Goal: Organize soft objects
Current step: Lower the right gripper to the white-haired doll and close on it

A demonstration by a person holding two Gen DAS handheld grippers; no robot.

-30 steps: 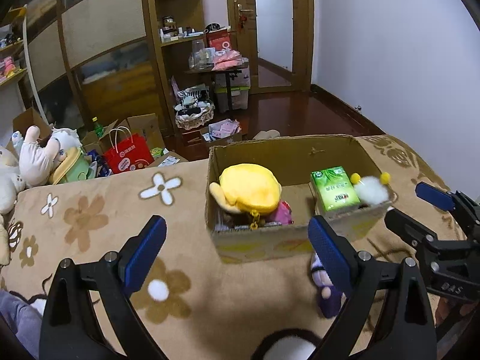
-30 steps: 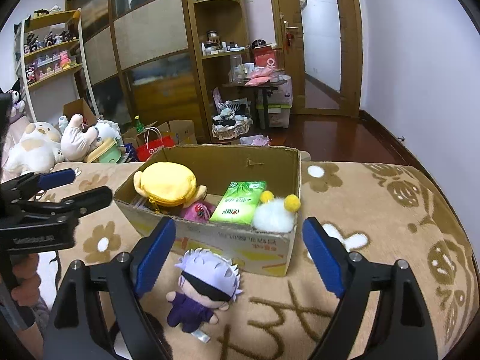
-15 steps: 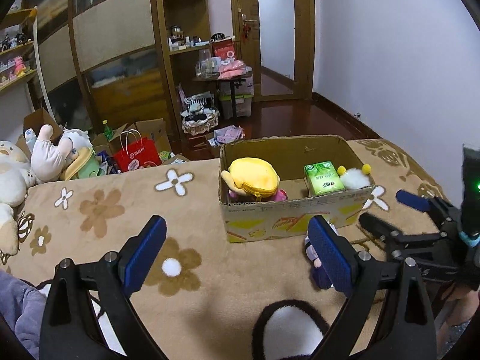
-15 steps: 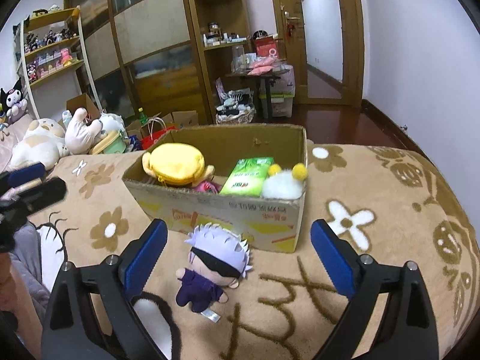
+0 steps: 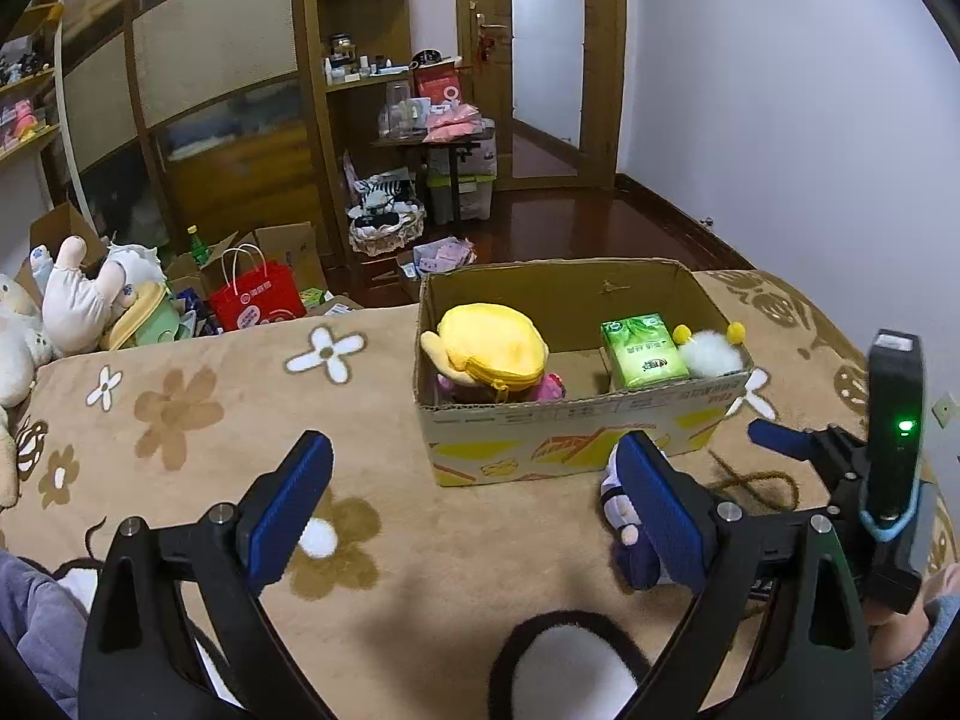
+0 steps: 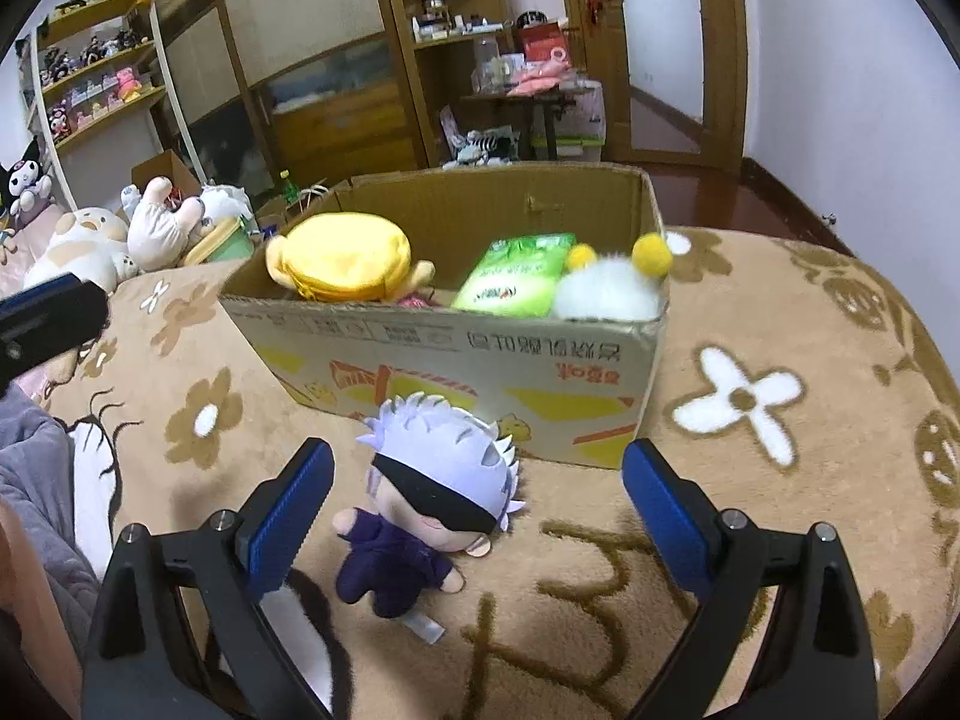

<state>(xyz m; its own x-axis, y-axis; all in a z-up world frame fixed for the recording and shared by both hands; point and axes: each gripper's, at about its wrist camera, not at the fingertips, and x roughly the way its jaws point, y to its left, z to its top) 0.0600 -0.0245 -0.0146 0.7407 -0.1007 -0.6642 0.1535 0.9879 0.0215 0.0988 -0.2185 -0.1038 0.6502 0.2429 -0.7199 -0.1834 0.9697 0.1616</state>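
Observation:
A cardboard box [image 6: 456, 354] stands on the flowered brown blanket; it also shows in the left wrist view [image 5: 576, 444]. Inside are a yellow plush [image 6: 345, 264], a green tissue pack [image 6: 510, 282] and a white pompom plush [image 6: 606, 294]. A white-haired doll in purple [image 6: 432, 492] lies on the blanket just in front of the box. My right gripper [image 6: 474, 510] is open, with the doll between its fingers but untouched. My left gripper [image 5: 474, 504] is open and empty left of the doll [image 5: 630, 534].
Large plush toys [image 5: 66, 306] lie at the blanket's left edge. A red bag [image 5: 258, 300], boxes and a cluttered shelf stand on the floor beyond. The right gripper's body [image 5: 864, 480] is at the right edge of the left wrist view.
Both grippers have pulled back from the box and lowered. The right gripper has come down around the doll, which looks larger now. Both stay open.

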